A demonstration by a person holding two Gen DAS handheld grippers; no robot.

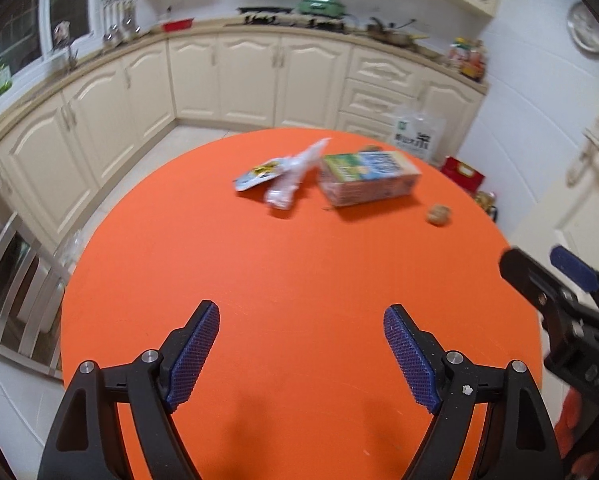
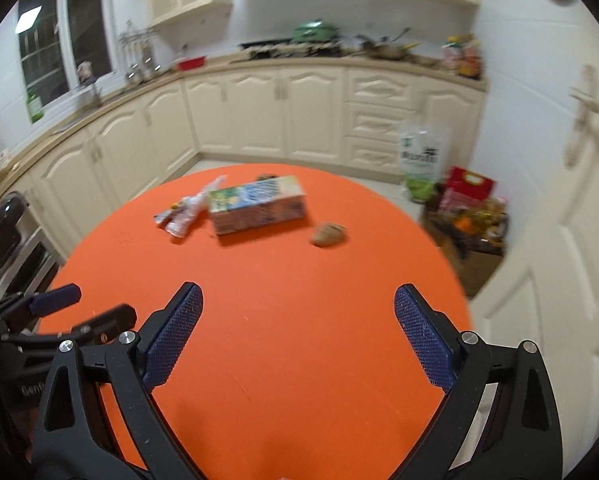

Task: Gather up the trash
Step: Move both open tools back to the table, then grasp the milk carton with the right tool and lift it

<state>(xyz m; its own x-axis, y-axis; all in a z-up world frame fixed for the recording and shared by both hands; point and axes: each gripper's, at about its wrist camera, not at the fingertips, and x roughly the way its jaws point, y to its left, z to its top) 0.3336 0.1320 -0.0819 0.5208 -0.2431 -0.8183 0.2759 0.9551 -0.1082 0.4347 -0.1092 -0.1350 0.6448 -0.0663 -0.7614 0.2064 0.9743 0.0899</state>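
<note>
On the far part of a round orange table [image 1: 283, 264] lie a printed carton [image 1: 369, 176] on its side, a crumpled clear plastic wrapper [image 1: 289, 182] with a small foil packet [image 1: 257, 174] to its left, and a small brown lump [image 1: 438, 214] to the right. The right wrist view shows the same carton [image 2: 257, 204], wrapper [image 2: 187, 210] and brown lump [image 2: 329, 234]. My left gripper [image 1: 301, 322] stands open over the near table with nothing between its fingers. My right gripper [image 2: 298, 304] is open and empty too, beside the left one.
Cream kitchen cabinets [image 1: 251, 76] line the far wall, with a cluttered counter above them. A plastic bag [image 2: 421, 160] and red boxes [image 2: 469, 188] sit on the floor past the table's right edge. A white door [image 2: 571, 200] is at the right. A metal rack [image 1: 11, 280] stands at the left.
</note>
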